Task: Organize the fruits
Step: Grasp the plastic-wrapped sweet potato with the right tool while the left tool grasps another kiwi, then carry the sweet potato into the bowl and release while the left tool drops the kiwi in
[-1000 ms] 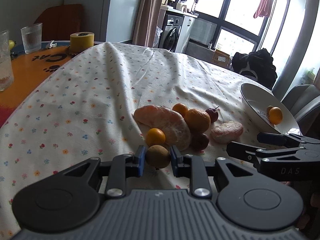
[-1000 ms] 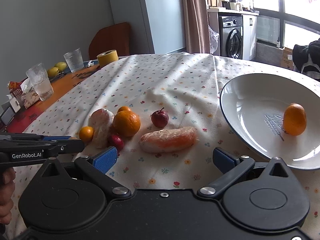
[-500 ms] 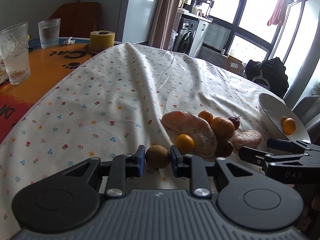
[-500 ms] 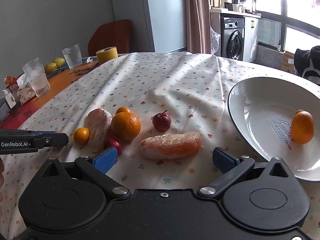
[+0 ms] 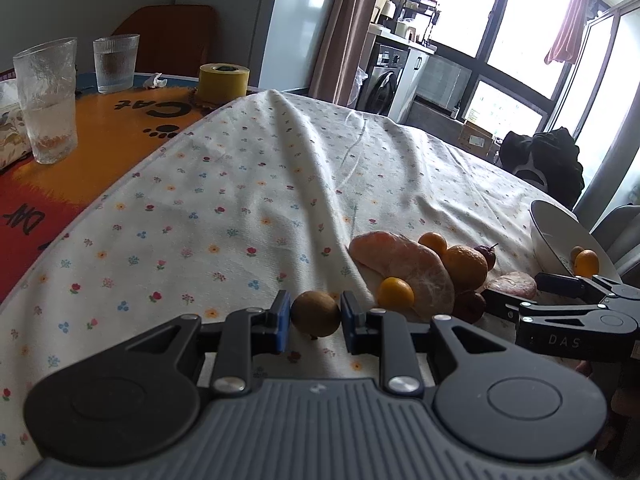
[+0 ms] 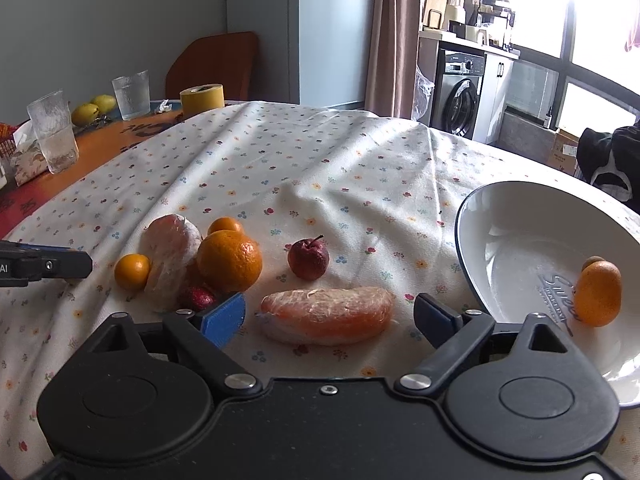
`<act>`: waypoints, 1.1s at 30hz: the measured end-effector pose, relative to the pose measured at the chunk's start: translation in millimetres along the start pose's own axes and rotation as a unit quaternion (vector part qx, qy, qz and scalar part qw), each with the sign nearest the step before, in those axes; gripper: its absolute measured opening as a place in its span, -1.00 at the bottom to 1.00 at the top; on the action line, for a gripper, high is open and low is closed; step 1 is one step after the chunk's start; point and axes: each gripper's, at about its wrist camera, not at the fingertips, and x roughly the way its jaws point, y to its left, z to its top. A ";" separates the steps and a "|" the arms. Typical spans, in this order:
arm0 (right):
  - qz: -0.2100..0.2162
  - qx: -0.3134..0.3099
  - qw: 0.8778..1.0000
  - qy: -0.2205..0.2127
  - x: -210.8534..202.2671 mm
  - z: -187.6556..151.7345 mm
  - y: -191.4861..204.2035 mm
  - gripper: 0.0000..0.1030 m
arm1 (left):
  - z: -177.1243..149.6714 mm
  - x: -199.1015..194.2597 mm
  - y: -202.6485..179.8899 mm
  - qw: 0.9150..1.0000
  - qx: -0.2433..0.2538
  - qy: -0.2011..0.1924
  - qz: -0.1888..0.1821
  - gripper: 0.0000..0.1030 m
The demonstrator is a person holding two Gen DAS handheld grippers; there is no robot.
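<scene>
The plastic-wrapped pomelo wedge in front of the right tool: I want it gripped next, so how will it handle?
The wrapped wedge looks soft, so a hard squeeze may crush it. Its film looks glossy, so probably slippery. It lies flat on the tablecloth, unlikely to roll. The right tool is open around it.

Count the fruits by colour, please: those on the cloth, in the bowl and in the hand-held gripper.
Orange round fruits: 4
Wrapped pink-orange pieces: 2
Dark red fruits: 2
Brown round fruits: 2, one held in the left hand-held gripper
Total: 10
</scene>
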 end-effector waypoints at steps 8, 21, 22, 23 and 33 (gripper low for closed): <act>0.010 -0.001 1.000 0.004 -5.6 -2.4 0.8 0.34 | 0.2 -4.6 2.8 1.000 -0.005 -0.003 0.002 -0.51; 0.010 0.013 1.000 -0.027 -41.0 -2.2 -8.8 0.33 | 8.8 -26.8 -20.2 1.000 0.013 -0.026 -0.011 -0.51; 0.009 0.014 0.999 -0.030 -43.5 -2.0 -10.0 0.33 | 9.7 -28.3 -23.4 0.999 0.016 -0.028 -0.013 -0.51; 0.008 0.015 0.999 -0.032 -46.0 -1.9 -11.2 0.33 | 10.6 -29.7 -26.9 0.999 0.019 -0.030 -0.016 -0.51; -0.009 0.028 0.998 -0.056 -72.3 -2.5 -33.0 0.33 | 18.5 -37.6 -62.8 0.997 0.048 -0.044 -0.041 -0.51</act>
